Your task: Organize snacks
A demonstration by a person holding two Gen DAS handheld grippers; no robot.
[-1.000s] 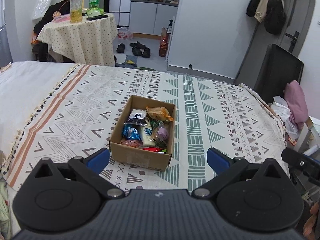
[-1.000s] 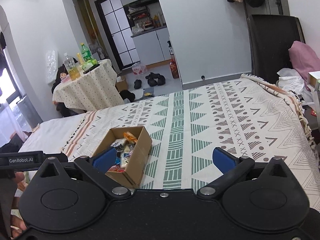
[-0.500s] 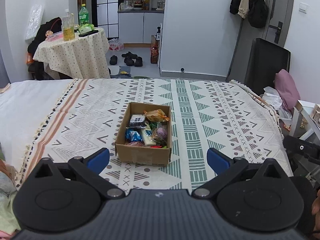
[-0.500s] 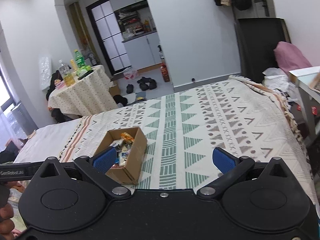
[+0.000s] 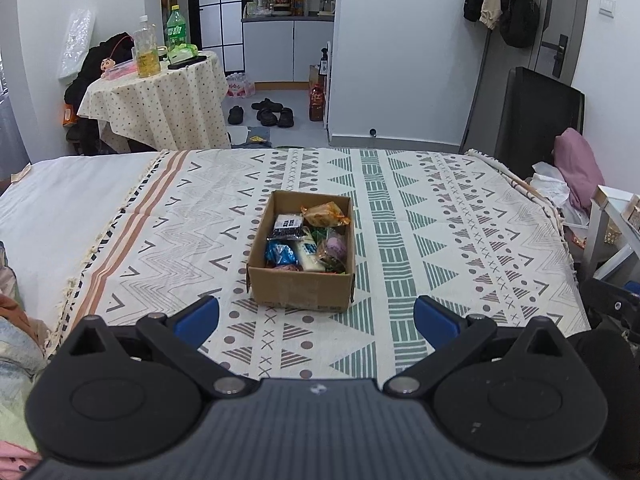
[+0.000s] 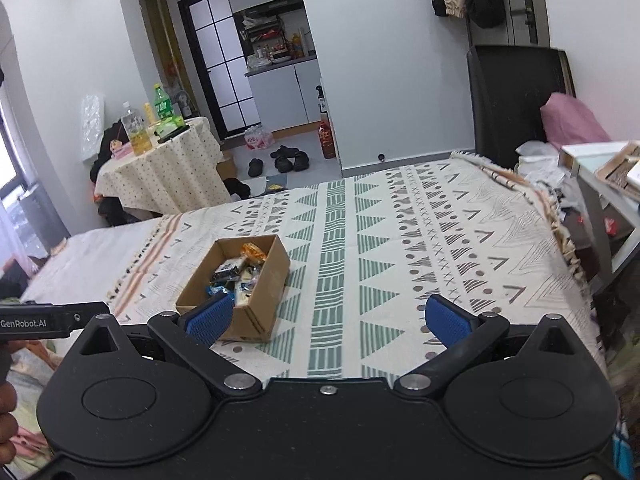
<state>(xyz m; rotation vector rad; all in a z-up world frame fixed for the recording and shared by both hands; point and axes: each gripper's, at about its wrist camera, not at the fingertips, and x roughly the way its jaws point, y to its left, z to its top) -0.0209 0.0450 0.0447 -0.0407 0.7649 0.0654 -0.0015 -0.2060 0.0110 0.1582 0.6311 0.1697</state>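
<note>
Blue fingers of the left gripper and the right gripper spread wide, holding nothing. Ahead sits one open cardboard box on the patterned blanket, packed with assorted wrapped snacks, too jumbled to count.

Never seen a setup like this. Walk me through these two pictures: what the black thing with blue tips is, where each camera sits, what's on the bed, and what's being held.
No robot here: a person holds a handheld gripper in each hand, with a fisheye camera on each looking forward along its two blue-padded fingers. One picture comes from the left gripper, the other from the right gripper. Both are open and hold nothing. On the patterned blanket sits an open cardboard box filled with wrapped snacks, such as an orange packet and a blue one. The box sits ahead of the left gripper.
</note>
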